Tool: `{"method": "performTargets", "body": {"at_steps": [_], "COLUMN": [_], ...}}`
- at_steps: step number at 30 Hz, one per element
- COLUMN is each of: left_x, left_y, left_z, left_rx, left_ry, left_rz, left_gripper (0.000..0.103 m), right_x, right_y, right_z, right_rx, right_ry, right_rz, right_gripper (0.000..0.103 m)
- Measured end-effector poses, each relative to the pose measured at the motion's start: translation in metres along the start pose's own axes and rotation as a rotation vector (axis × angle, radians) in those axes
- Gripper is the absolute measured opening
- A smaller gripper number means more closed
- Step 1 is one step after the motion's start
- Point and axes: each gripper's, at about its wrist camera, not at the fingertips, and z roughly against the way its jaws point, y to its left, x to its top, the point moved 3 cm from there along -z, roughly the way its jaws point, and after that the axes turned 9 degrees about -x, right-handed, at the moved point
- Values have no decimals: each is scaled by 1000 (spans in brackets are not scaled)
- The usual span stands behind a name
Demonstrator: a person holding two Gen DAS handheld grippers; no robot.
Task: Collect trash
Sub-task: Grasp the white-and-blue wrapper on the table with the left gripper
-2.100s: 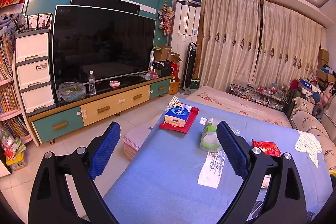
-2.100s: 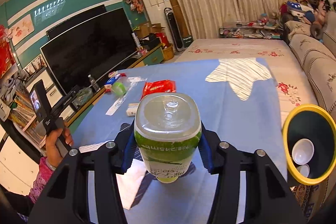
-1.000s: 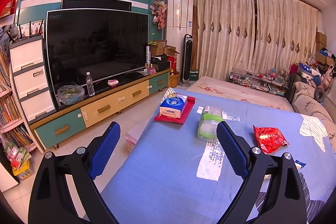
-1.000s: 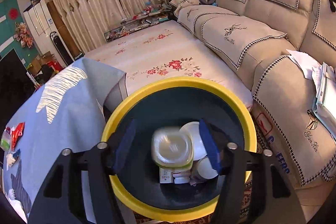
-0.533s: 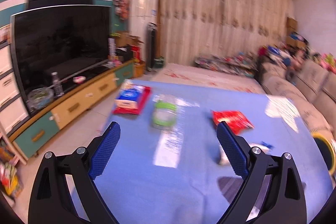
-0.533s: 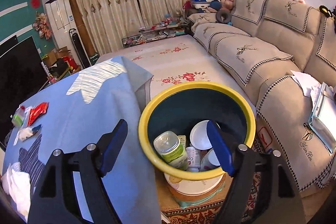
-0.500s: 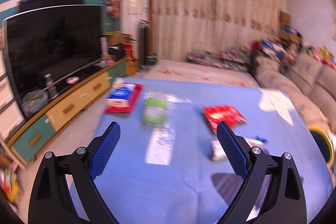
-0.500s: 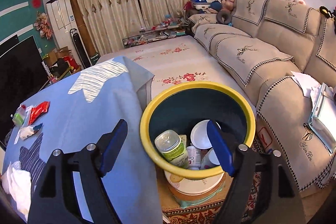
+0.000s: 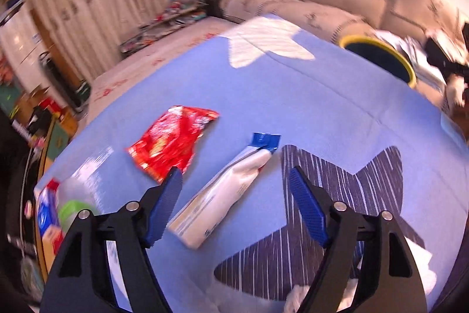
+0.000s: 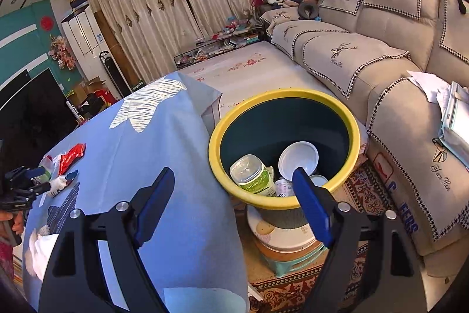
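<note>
My left gripper is open and hangs just above a white wrapper with a blue end lying on the blue tablecloth. A red snack bag lies just left of it. My right gripper is open and empty, above the yellow-rimmed bin beside the table. The green-labelled bottle lies inside the bin with white bowls. The bin also shows in the left wrist view, far right.
A tissue pack and a green-lidded jar sit at the table's left end. Crumpled white tissue lies at the near table edge. A beige sofa runs behind the bin. The bin stands on stacked stools.
My right gripper let the green bottle drop into the bin and pulled back open. My left gripper swung right and down over the table to the white wrapper.
</note>
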Motion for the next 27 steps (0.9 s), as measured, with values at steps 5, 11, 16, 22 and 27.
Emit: {"method": "performTargets", "body": {"at_steps": [5, 11, 16, 22, 27], "left_x": [10, 9, 2, -3, 0], "left_y": [-1, 5, 13, 6, -8], "left_z": [-30, -48, -43, -37, -29], "left_rx": [-42, -80, -161, -160, -47], "left_ry": [75, 132, 150, 154, 144], "left_rz": [-61, -60, -20, 12, 29], "left_gripper": [70, 66, 46, 29, 26], "right_x": [4, 7, 6, 4, 3], "right_y": [-2, -11, -10, -8, -7], "right_z": [5, 5, 3, 2, 7], "right_rx": [-6, -16, 0, 21, 32], "right_ry": [-10, -6, 9, 15, 5], "right_rz": [-12, -38, -39, -45, -47], "right_gripper": [80, 80, 81, 81, 81]}}
